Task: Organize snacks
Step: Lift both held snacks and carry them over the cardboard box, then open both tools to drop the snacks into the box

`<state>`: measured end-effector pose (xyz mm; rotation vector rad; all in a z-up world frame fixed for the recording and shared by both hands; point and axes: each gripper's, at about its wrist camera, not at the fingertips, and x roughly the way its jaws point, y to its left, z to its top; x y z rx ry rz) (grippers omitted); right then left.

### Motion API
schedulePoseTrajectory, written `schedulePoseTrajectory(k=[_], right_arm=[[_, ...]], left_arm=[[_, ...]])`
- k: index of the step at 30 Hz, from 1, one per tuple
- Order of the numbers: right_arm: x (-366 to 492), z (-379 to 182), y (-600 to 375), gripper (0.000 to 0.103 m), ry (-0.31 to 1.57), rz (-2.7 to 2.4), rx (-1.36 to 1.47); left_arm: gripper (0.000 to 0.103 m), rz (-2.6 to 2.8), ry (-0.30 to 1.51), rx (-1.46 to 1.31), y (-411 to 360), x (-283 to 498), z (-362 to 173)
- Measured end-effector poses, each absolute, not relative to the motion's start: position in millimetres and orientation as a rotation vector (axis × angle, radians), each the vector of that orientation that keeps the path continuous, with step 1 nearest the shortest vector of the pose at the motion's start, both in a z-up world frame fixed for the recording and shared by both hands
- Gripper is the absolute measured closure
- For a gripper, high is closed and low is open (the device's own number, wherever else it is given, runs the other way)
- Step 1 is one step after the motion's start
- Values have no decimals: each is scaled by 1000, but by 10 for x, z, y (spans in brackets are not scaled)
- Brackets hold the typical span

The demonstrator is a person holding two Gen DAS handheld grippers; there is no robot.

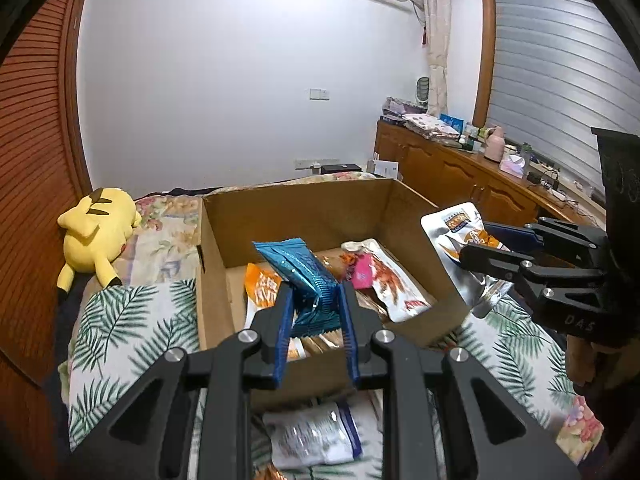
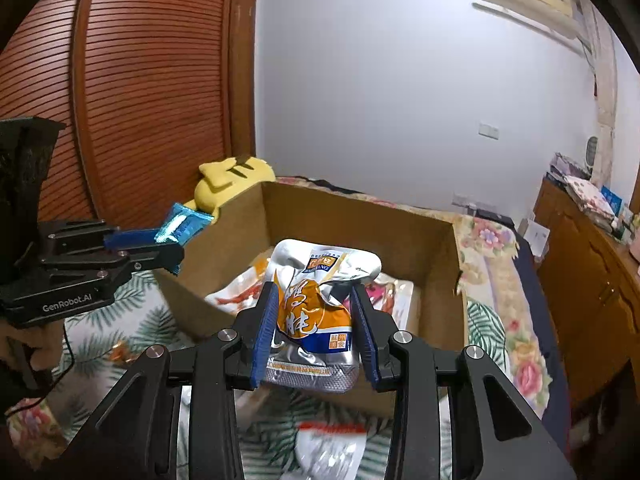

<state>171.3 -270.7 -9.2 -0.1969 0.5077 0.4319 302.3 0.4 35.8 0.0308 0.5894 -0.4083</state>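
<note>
Both hand-held grippers I am carrying are clamped on snacks, left gripper [image 1: 314,312] pinching a crinkled blue foil packet [image 1: 298,276], right gripper [image 2: 316,320] squeezing a silver-and-orange pouch [image 2: 316,304], each hovering just above the open brown cardboard box [image 1: 296,208] directly ahead.

White packet [image 2: 328,456] under right gripper [image 2: 316,320] is blurring out, print unreadable. Plush toy [image 2: 228,184] is hiding half behind the cardboard box [image 2: 320,212] wall. Dresser clutter [image 1: 480,140] too small to identify.

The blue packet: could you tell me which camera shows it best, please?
The left wrist view: the blue packet sits centred and close, pinched in the left gripper. The right wrist view shows only one end of it, at the left edge.
</note>
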Motion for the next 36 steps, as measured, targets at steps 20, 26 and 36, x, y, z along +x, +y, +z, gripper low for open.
schedulePoseTrajectory(k=[20,26,36], right_arm=[[2526,-458,-2713,66,560,388,-177],[2550,-530,-2757,66,587,381,-172],[2643,-580,-2776,64,620,398,-141]], left_arm=[[82,-395,660,42,-41,3805,95],[81,-413,678,53,-142,3800,31],[73,-423,691,65,-216,3771,-5]])
